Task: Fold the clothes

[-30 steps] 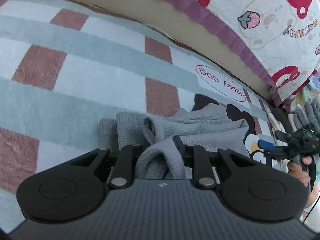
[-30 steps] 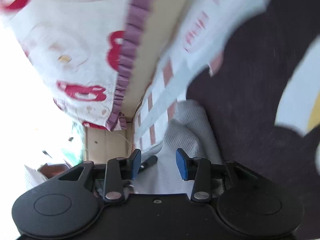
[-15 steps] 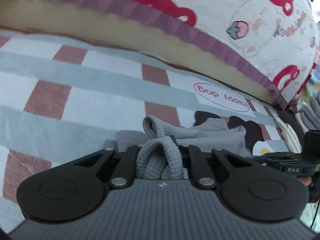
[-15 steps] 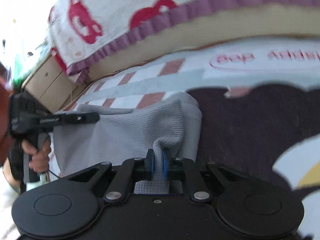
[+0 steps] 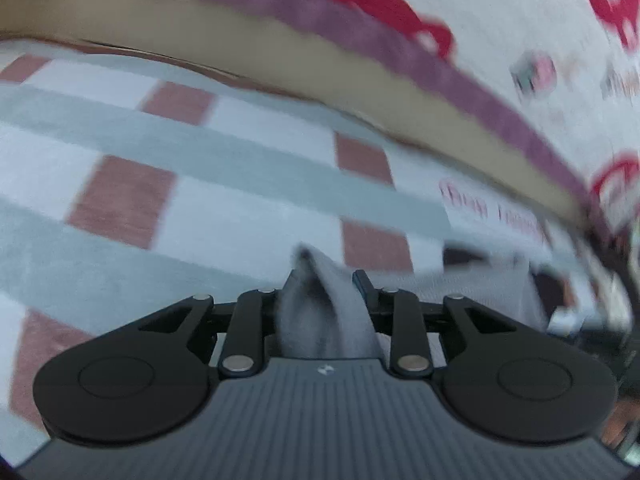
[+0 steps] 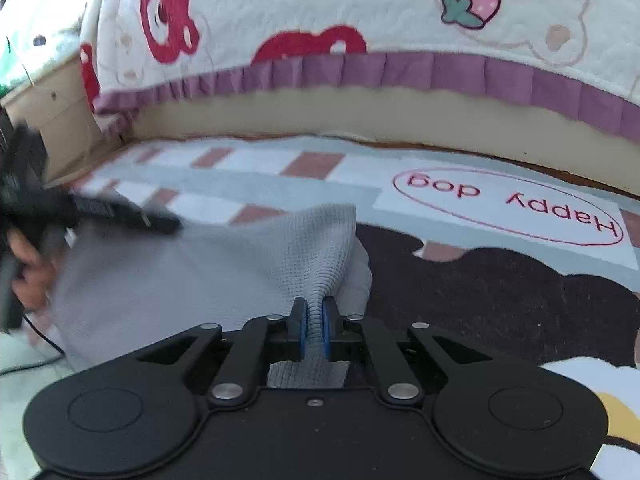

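A grey waffle-knit garment is stretched between both grippers above a checked rug. My right gripper is shut on a bunched edge of it, blue pads pressed on the fabric. My left gripper is shut on another bunch of the garment, which fills the gap between its fingers. In the right wrist view the left gripper shows blurred at the garment's far left corner. The left wrist view is motion-blurred.
The rug has pink squares, grey bands, a "Happy dog" label and a dark dog figure. A bed with a purple-frilled quilt borders the rug behind. A wooden cabinet stands at the left.
The right gripper has shut on the garment's edge and swung level. Both grippers have lifted and pulled the garment taut between them. The left gripper has moved up and is still moving.
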{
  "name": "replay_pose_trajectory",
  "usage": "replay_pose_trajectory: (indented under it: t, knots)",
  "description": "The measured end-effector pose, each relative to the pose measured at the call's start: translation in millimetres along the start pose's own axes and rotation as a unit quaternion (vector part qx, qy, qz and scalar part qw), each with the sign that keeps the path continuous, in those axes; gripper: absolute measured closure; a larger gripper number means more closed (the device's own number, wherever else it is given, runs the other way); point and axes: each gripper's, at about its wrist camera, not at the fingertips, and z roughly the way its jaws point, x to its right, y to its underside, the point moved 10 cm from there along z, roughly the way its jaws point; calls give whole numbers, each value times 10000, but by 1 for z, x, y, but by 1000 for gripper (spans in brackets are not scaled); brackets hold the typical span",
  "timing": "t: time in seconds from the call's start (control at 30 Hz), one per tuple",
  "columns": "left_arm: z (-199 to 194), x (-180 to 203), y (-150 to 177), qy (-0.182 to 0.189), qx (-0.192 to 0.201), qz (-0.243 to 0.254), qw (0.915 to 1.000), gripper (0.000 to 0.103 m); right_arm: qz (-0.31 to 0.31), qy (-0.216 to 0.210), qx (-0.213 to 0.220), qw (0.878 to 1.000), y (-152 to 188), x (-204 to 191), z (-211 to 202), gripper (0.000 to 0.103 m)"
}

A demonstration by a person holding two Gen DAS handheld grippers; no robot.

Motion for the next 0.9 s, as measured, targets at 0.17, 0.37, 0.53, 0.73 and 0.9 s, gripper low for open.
replay_pose_trajectory:
  t: [0.17,0.37,0.53,0.73,0.9]
  knots:
    - [-60,-18,-7,379,336,-548,9972,70,183,95,45,9998,1,8,3,86]
    - [-61,6,40,387,-415,-38,9984,66,475,425,225,9977,-3,20,-8,84]
    - [-43,12,40,-524,-375,662,9957,83,660,637,704,9933,-7,18,-38,82]
    - [-37,14,32,-678,-229,717,9949,84,-169,320,848,9957,6,-30,-50,81]
    - [-35,0,27,-417,-183,79,9989,81,-871,575,75,9945,37,-39,-18,82]
